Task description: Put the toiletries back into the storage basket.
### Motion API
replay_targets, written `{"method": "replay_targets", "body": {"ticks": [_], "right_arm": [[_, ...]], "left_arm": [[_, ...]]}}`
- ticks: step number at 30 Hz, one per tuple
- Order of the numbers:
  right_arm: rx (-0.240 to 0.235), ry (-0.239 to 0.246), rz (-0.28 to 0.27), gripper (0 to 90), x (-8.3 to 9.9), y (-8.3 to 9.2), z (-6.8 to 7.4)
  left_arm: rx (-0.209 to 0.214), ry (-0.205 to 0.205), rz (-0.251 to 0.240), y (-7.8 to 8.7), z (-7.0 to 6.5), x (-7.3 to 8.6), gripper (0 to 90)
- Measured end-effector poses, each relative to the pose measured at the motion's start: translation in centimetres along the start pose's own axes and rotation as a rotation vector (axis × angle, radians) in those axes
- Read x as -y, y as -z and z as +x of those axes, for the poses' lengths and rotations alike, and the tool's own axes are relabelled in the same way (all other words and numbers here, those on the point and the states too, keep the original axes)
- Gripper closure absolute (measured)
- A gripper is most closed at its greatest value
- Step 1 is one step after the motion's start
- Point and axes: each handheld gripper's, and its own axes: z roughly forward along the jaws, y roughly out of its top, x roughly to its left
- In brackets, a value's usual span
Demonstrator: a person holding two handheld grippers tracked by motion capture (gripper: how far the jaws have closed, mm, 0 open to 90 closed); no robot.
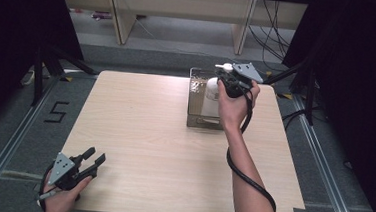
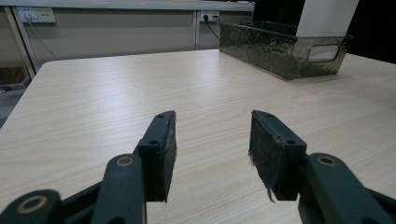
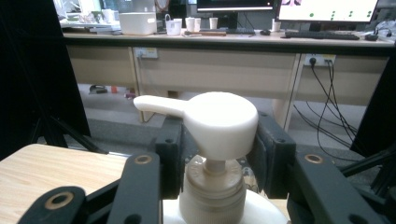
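Spreading across most of the high view, one light wooden table [image 1: 138, 147] carries one shiny metal bin [image 1: 194, 104] at about one o'clock from its centre. Standing upright in that bin is one white pump bottle [image 1: 211, 95], its spout pointing toward nine o'clock in the high view. One right gripper [image 1: 229, 80] reaches over the bin from the three o'clock side, and in the right gripper view its two black jaws sit on either side of the pump head [image 3: 219, 122], grasping it; the pads press against the head's flanks. One left gripper [image 1: 92, 160] rests at the table's seven o'clock corner, released, with its two pads [image 2: 161, 151] standing wide apart over bare wood and nothing between them. On the floor at nine o'clock a black marking [image 1: 57, 112] reads "5". Two table legs and loose cables lie beyond the far edge at twelve o'clock.
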Motion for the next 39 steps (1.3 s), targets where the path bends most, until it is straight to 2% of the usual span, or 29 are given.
{"method": "replay_targets", "body": {"ticks": [8, 10, 11, 21, 23, 26, 28, 32, 35, 36, 39], "right_arm": [[0.006, -0.012, 0.024, 60.3, 0.9, -0.2, 0.0], [0.006, 0.004, 0.028, 60.2, 1.1, -0.3, -0.2], [0.003, -0.017, 0.035, 60.3, 1.2, -0.2, 0.0], [0.001, -0.002, 0.036, 60.2, 1.4, -0.3, -0.2], [0.000, -0.012, 0.047, 60.2, 1.6, -0.3, -0.1], [-0.002, 0.006, 0.050, 60.1, 1.8, -0.4, -0.1], [-0.002, -0.014, 0.057, 60.1, 1.8, -0.3, 0.1], [-0.012, 0.024, 0.053, 59.7, 1.9, -0.3, 0.3], [0.005, 0.036, 0.041, 58.4, 2.2, 0.0, 0.7], [0.007, 0.050, 0.038, 56.3, 2.3, 0.1, 0.7], [0.018, 0.049, 0.044, 49.2, 2.6, 0.4, 0.7]], "left_arm": [[0.005, 0.000, -0.007, -0.1, 0.0, 0.0, 50.6], [0.001, 0.001, -0.001, 0.0, 0.0, 0.0, 50.6], [0.001, 0.000, -0.001, 0.0, 0.0, 0.0, 50.6], [0.001, 0.000, -0.001, 0.0, 0.0, 0.0, 50.6], [0.002, 0.001, -0.002, 0.0, 0.0, 0.0, 50.6], [0.001, -0.002, 0.000, 0.0, 0.0, 0.0, 50.6], [0.001, -0.001, 0.000, 0.0, 0.0, 0.0, 50.6], [0.001, 0.000, -0.001, 0.0, 0.0, 0.0, 50.5], [0.001, -0.002, -0.001, 0.0, 0.0, 0.0, 50.5], [0.002, -0.006, -0.004, 0.0, 0.0, 0.0, 50.5], [0.009, -0.008, -0.011, -0.1, 0.0, 0.0, 50.4]]}}
